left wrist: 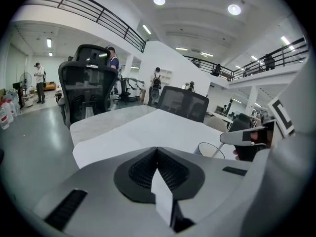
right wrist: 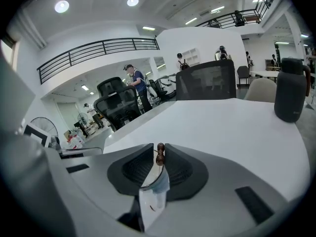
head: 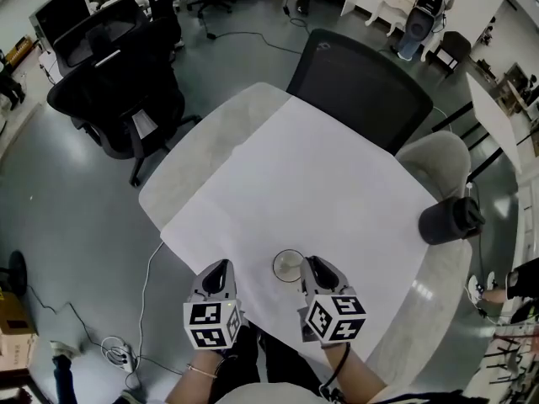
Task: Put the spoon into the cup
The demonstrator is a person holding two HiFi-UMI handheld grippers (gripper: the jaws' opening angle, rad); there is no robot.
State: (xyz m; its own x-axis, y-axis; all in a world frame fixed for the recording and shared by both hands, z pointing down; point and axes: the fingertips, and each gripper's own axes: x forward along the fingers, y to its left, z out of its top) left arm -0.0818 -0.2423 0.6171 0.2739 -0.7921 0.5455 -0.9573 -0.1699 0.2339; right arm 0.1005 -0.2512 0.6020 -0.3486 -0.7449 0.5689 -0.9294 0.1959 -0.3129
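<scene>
Nearest, the left gripper (head: 221, 269) is over the near edge of the table (head: 210, 141), its jaws pressed together on nothing. Just right of it the glass cup (head: 288, 265) stands on the white sheet (head: 312, 175). The right gripper (head: 313, 265) is at the cup's right rim, jaws clamped on the brown beaded end of the spoon (right wrist: 160, 155), whose thin stem slants down into the cup. Far right stands a black flask (head: 446, 220).
</scene>
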